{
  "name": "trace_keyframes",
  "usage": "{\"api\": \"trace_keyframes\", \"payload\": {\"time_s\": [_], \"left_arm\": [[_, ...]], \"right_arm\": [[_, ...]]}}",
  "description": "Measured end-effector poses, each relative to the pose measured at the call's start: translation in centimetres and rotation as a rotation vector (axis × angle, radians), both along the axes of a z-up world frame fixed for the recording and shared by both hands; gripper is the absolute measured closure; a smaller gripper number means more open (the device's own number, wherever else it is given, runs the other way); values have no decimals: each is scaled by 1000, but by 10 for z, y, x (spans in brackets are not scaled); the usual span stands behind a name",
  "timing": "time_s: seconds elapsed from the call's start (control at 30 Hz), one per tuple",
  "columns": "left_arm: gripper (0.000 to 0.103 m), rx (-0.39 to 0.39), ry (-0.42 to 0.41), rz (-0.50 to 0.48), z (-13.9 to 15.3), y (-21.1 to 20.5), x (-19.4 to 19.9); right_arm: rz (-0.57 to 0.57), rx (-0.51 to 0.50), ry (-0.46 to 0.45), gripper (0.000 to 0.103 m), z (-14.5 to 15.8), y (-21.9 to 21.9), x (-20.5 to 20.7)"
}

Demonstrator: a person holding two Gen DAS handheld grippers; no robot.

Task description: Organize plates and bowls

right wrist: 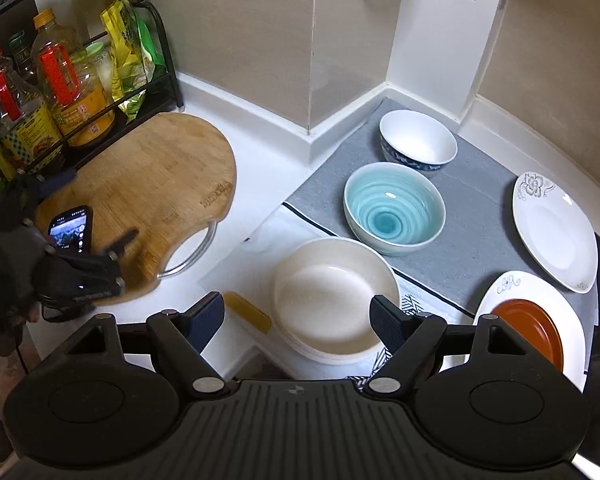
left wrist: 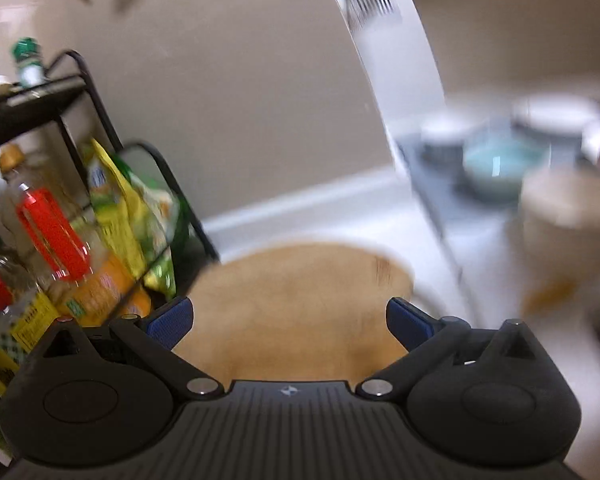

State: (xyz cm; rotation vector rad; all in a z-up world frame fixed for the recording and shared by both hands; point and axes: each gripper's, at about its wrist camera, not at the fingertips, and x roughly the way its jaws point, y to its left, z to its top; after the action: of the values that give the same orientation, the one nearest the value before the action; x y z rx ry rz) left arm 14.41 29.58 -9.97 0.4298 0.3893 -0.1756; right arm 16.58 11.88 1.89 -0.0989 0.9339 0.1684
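Note:
In the right wrist view a stack of cream plates (right wrist: 332, 300) lies at the counter's front edge. A teal bowl (right wrist: 394, 208) and a white bowl with blue pattern (right wrist: 418, 142) stand on a grey mat (right wrist: 476, 236). A white plate (right wrist: 554, 232) lies at right; a red-brown dish (right wrist: 530, 326) sits on another white plate (right wrist: 496, 294). My right gripper (right wrist: 298, 320) is open and empty above the cream stack. My left gripper (left wrist: 290, 320) is open and empty over a wooden cutting board (left wrist: 300, 292); it also shows in the right wrist view (right wrist: 60, 240). The teal bowl (left wrist: 500, 164) looks blurred there.
A black wire rack (right wrist: 160, 52) with oil bottles (right wrist: 72, 80) and snack bags (right wrist: 132, 44) stands at the left against the wall. The cutting board (right wrist: 160, 184) has a metal handle (right wrist: 196, 252). A yellow flat item (right wrist: 248, 312) lies left of the cream plates.

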Motion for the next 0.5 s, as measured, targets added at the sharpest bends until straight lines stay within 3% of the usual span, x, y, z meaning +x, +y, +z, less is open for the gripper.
{"api": "trace_keyframes", "payload": {"time_s": [0.23, 0.33, 0.5], "left_arm": [[0, -46, 45, -94, 14, -16, -11], [0, -69, 72, -87, 14, -24, -12], [0, -41, 97, -59, 11, -34, -16]], "right_arm": [[-11, -5, 10, 21, 1, 10, 8], [-3, -6, 22, 21, -1, 10, 9], [-15, 9, 23, 21, 0, -3, 8]]}}
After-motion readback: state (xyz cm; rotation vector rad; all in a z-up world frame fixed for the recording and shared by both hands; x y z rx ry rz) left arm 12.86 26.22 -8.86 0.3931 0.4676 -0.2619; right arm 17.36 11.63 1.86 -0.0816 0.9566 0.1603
